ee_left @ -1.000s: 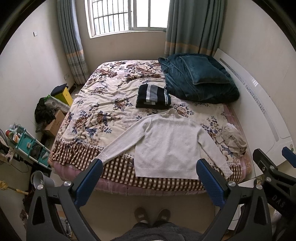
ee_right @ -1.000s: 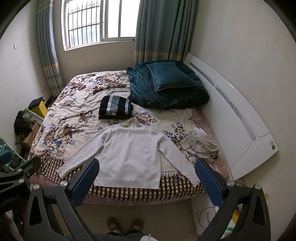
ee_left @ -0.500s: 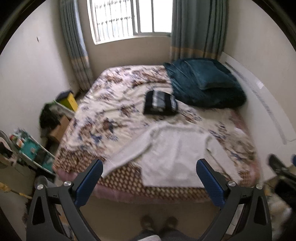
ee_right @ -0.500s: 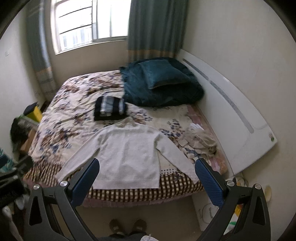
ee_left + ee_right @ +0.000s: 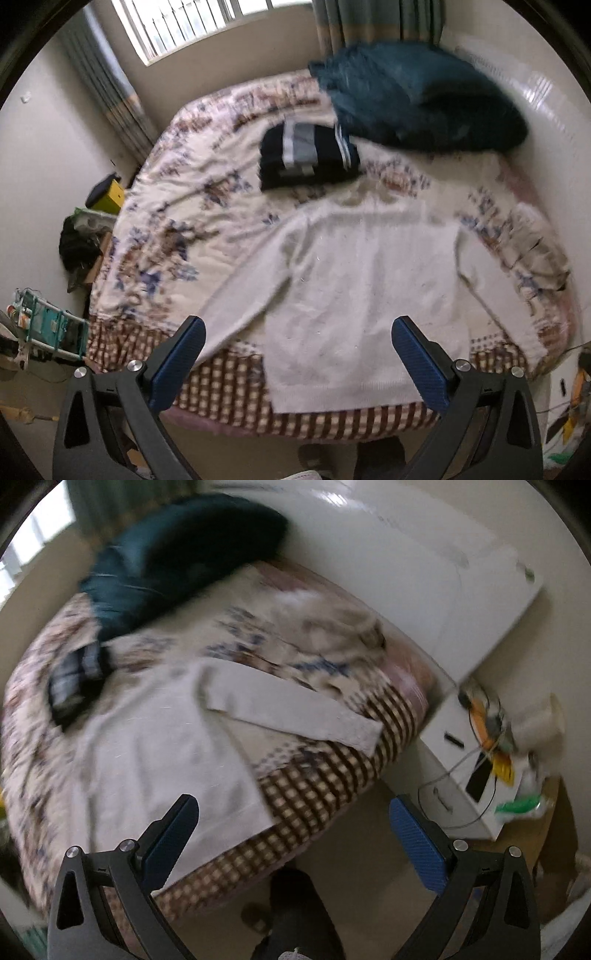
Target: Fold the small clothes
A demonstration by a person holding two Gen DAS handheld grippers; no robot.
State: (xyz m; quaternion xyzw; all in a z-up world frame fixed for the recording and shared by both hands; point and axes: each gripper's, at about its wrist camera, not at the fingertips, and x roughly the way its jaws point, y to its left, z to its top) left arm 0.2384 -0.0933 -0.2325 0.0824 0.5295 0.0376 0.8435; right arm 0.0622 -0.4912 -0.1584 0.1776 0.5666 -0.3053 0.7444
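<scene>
While spread flat and face-down or face-up (hard to say through the blur) across the near end of the bed [image 5: 177, 206], lies with hem toward the foot edge: a white sweater [image 5: 362, 280], sleeves angled out to both sides. Sits ahead of and below the left gripper [image 5: 295, 363], whose blue pads [image 5: 177, 363] stand wide apart with nothing between them; hem just beyond the fingertips, not touched. Left sleeve running down toward the left pad, cuff near the checkered border of the floral sheet.

Seen from the right wrist view, tilted and smeared: same sweater [image 5: 147, 746] off to the left of the right gripper [image 5: 293, 843], right sleeve [image 5: 295, 716] stretching out over the checkered edge toward the bed's corner. Right gripper likewise spread open, empty, hanging over bare floor beside the bed rather than over the garment; left pad overlapping the sweater's lower corner in view, though probably well above it.

Behind the sweater's collar, a folded dark striped garment [image 5: 306, 155], just beside the neckline. Farther back, a teal blanket [image 5: 417, 99] heaped at the head of the bed. On the right edge of the mattress, a crumpled beige garment [image 5: 535, 247], apart from the sleeve. Beside the bed, a white cabinet [image 5: 454, 775] with cables and small clutter on top.
</scene>
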